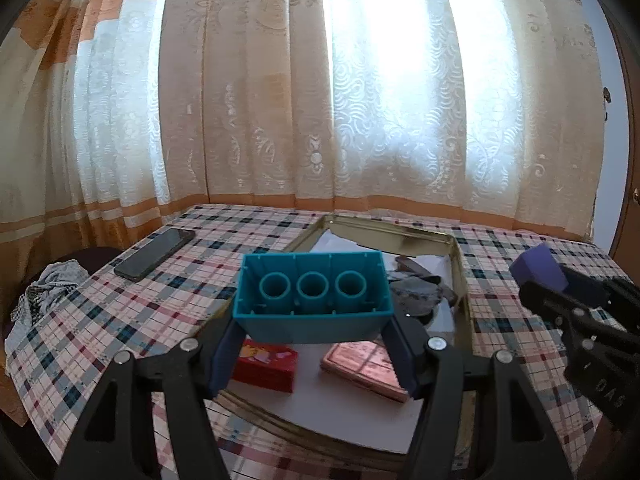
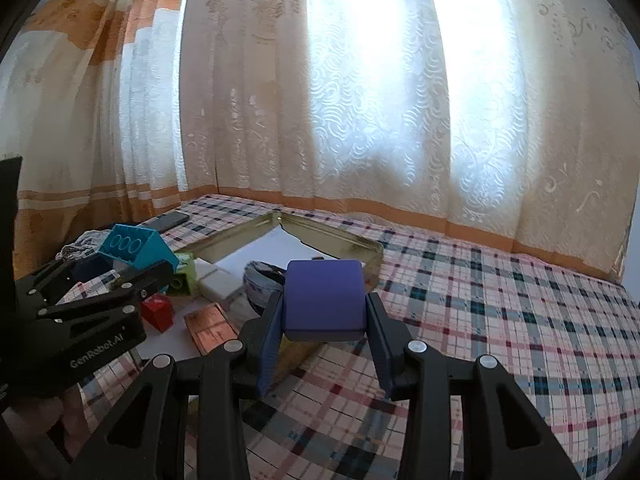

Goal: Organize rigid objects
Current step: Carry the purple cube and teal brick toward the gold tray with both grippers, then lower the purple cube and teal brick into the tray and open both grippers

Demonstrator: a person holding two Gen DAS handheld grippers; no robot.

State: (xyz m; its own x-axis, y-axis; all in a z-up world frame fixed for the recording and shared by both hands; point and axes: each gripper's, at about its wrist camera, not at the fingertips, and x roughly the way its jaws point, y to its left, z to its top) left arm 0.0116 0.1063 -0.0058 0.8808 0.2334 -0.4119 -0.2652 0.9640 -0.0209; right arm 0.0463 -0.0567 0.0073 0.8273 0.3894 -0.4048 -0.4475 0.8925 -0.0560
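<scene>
Two blocks are in the air now, one in each claw: your left gripper point(image 1: 314, 354) is clenched on the teal brick point(image 1: 312, 294) (its hollow underside with three tubes faces the camera), and your right gripper point(image 2: 324, 344) is clamped on the purple block point(image 2: 325, 300). Both hang over the near end of the gold tin point(image 1: 460, 264), which lies toward 12 o'clock. I judge you are in the carrying step. Next you need a free spot on the white liner, away from the red box point(image 1: 266, 364) at 6 o'clock, before you release.
</scene>
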